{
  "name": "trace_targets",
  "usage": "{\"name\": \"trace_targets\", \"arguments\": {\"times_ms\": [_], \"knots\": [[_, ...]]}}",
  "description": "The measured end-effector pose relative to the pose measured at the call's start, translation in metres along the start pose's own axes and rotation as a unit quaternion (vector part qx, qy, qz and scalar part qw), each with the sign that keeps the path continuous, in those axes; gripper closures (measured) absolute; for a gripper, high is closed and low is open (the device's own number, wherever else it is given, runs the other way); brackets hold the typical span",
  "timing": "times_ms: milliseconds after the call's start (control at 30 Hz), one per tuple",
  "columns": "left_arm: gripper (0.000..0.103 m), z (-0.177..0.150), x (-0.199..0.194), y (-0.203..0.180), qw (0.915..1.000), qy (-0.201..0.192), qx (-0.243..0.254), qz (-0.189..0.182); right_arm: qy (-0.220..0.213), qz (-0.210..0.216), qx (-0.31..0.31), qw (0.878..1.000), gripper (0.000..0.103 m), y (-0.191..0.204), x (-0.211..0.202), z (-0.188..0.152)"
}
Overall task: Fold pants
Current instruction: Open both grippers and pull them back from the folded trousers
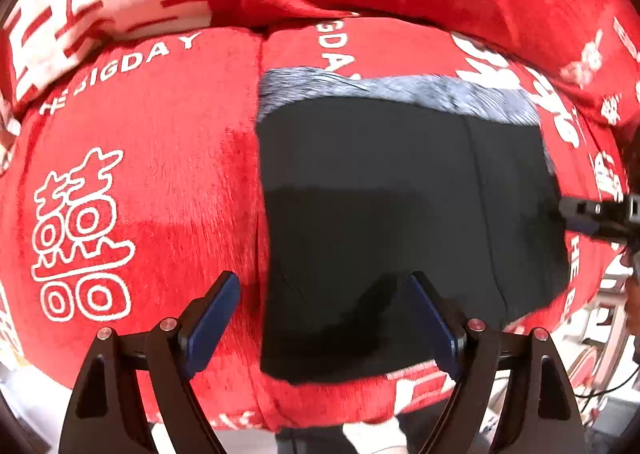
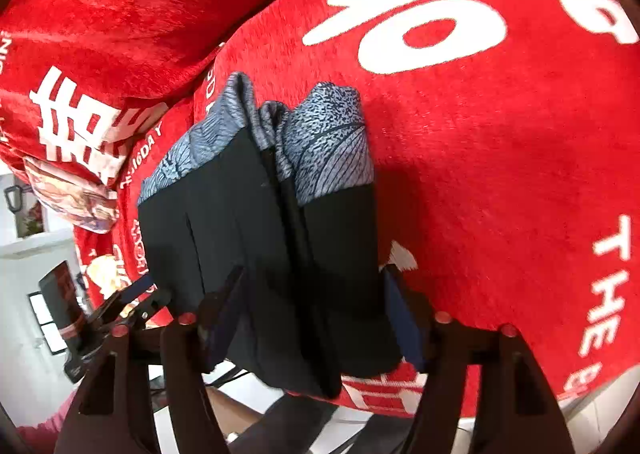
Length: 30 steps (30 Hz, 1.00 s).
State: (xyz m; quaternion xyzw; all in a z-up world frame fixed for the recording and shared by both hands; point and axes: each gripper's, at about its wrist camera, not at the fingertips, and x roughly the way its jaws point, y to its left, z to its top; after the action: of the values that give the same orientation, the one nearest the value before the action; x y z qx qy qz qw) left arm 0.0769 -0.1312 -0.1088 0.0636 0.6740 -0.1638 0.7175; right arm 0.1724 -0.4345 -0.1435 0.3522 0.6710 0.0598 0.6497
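- Left gripper spread wide, gripping nothing, poised over near edge of black pants.
- Right gripper wide too, straddling the folded stack.
- Pants folded, grey patterned band at far end, lying on red sofa cover.

Bright, even light, heavy fisheye bend at the edges.
We see soft shadow across the black pants and slight blur throughout.
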Motion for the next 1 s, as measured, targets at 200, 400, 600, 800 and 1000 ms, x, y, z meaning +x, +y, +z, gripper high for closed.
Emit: {"name": "trace_targets", "arguments": {"times_ms": [200, 400, 600, 800, 1000], "knots": [[0.017, -0.015, -0.023, -0.023, 0.9997, 0.012, 0.011, 0.016, 0.000, -0.049, -0.017, 0.999, 0.024, 0.027, -0.020, -0.027], [0.017, -0.024, -0.042, -0.047, 0.9987, 0.014, 0.038, 0.029, -0.009, -0.082, -0.032, 0.996, 0.015, 0.057, -0.032, -0.055], [0.017, -0.022, -0.060, -0.057, 0.9981, 0.010, 0.040, 0.046, -0.025, -0.079, -0.023, 0.996, 0.014, 0.073, -0.049, -0.068], [0.000, -0.017, -0.074, -0.058, 0.9981, 0.002, 0.036, 0.049, -0.055, -0.103, -0.031, 0.993, 0.000, 0.088, -0.069, -0.075], [0.000, -0.014, -0.083, -0.058, 0.9976, 0.008, 0.031, 0.062, -0.060, -0.129, -0.045, 0.989, 0.000, 0.104, -0.079, -0.078]]}}
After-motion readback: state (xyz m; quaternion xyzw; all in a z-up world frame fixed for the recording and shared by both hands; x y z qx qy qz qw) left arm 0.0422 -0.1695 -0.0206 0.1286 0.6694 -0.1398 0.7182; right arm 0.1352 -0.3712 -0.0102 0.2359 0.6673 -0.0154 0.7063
